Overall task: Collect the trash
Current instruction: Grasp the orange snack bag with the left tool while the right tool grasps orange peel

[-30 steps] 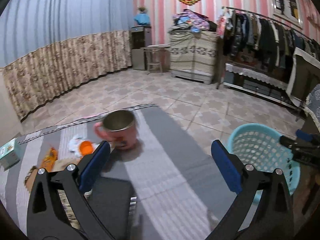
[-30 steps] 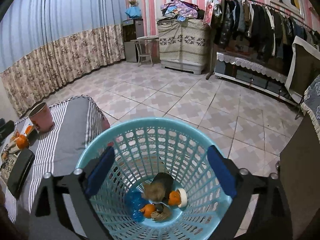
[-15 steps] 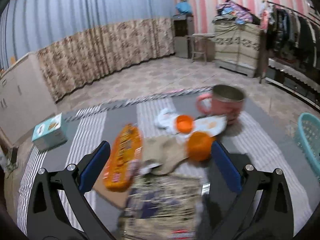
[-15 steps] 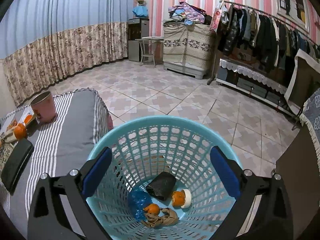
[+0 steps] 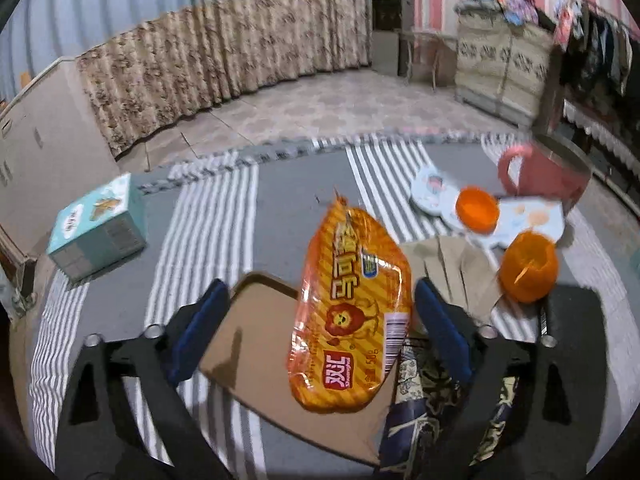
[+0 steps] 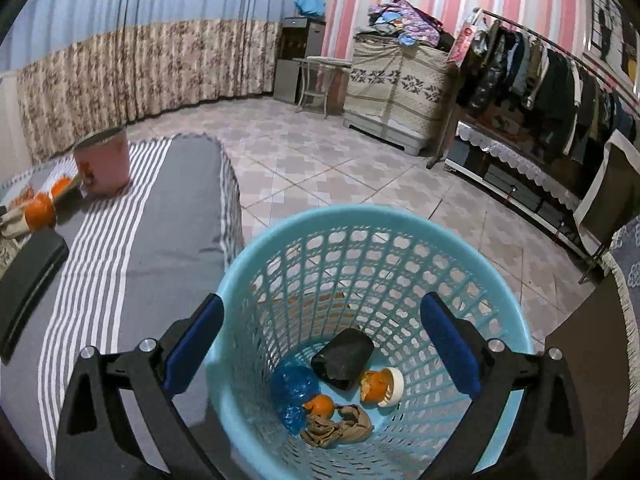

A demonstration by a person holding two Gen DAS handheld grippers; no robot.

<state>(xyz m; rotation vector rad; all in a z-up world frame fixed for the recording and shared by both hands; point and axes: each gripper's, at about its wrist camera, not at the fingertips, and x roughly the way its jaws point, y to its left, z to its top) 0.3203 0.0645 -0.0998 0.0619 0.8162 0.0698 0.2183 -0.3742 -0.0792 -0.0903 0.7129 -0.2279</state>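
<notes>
Our left gripper (image 5: 320, 312), jaws just narrowing yet wide & gripping nothing, straddles glossy orange snack packet (image 5: 352, 312) on flat brown cardboard (image 5: 256, 344); round peel cups (image 5: 528, 266) right of packet. Right gripper (image 6: 320, 340) open, empty, over perforated plastic basket (image 6: 400, 224).

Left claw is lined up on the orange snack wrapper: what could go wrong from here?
1. The orange snack wrapper lies flat on a brown board; the left claw, open and just narrowing, may skid off the film or nip the board.
2. The patterned packet beside its right finger could get caught too.
3. Orange peels nearby may be knocked.
</notes>
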